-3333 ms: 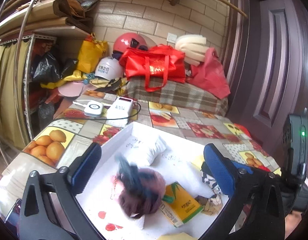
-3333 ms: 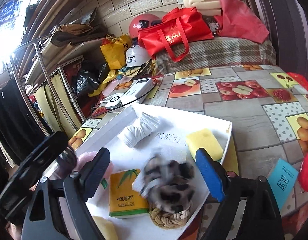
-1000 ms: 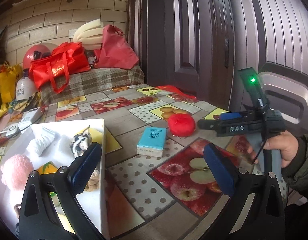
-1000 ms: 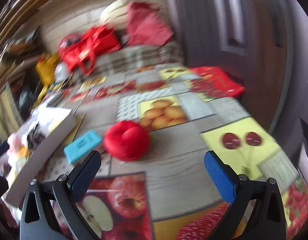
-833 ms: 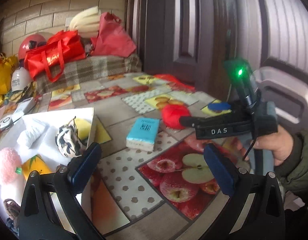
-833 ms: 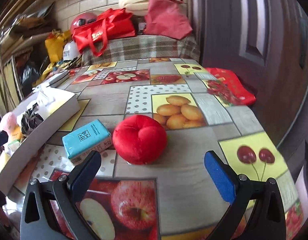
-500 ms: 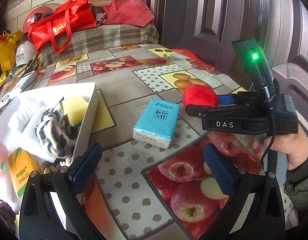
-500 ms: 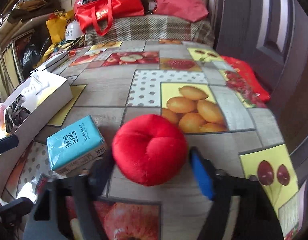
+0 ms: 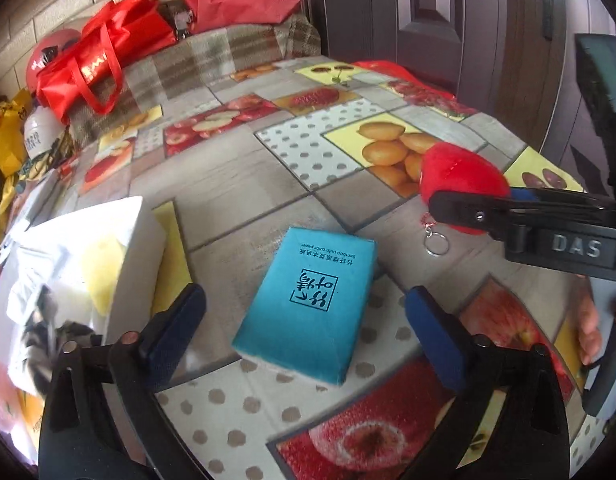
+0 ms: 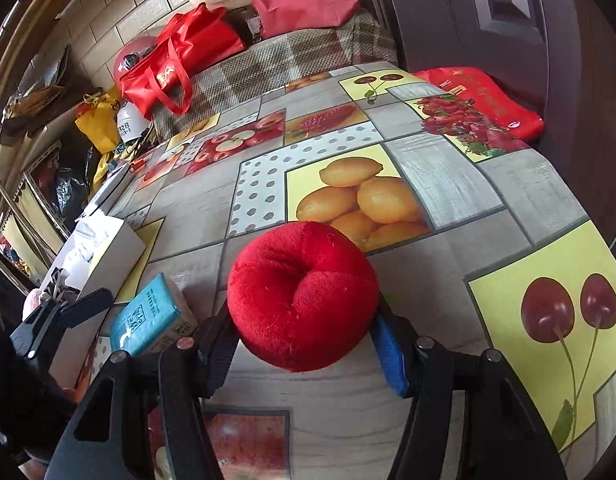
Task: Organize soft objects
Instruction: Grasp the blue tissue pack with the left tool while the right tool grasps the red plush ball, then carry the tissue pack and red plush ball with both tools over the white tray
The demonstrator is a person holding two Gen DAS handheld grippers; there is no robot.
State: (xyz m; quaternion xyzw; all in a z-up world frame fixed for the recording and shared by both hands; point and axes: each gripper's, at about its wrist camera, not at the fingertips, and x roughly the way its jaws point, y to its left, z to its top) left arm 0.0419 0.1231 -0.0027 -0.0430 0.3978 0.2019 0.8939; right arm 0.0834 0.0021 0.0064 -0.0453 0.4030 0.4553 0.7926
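Red plush ball (image 10: 302, 294), underside hidden, squeezed by the closing right hand-held gripper (image 10: 304, 332); left hand-held gripper (image 9: 304, 320) closing around, not touching, tissue pack (image 9: 308, 304).

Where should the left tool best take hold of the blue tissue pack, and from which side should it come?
Grip the blue tissue pack across its two long side faces, coming from above its near short end. It lies flat between the open left tool's closing jaws, with both sides free.

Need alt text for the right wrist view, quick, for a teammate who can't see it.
The right gripper is closing on a red plush ball on a fruit-print tablecloth. A blue tissue pack and a white box lie to its left.
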